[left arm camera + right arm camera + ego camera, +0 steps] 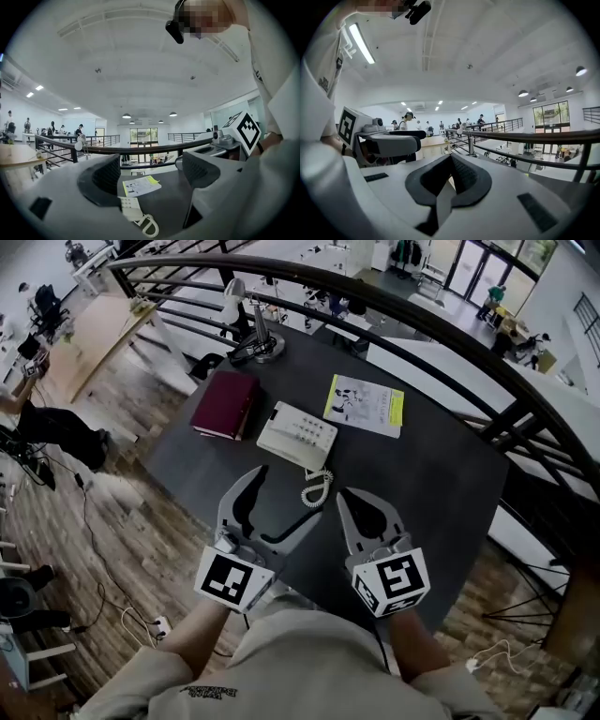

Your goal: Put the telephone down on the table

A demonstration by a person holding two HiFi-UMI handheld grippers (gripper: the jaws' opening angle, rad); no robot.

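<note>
We judge the task all but done. The telephone (296, 435) lies flat on the dark worktop (422, 474), between a red book (225, 404) and a yellow-edged leaflet (366, 405), and nothing holds it up. Its coiled cord (317, 488) trails toward us across the worktop.

The left hand-held gripper (291, 491) is released. Its jaws stand wide apart, and the left gripper view shows only bare worktop in the gap between the pads, with the telephone and cord lower down and beyond them. The right hand-held gripper (344, 495) is clenched, its jaws pressed together on nothing, as the right gripper view shows.

Both grippers sit at the near edge of the worktop, close to our body. The telephone is just past their tips, a little nearer the left one. The loose end of the cord lies between the two grippers, and we cannot tell whether it touches either. As far as we can judge, all that is left is to draw the hands away.
</note>
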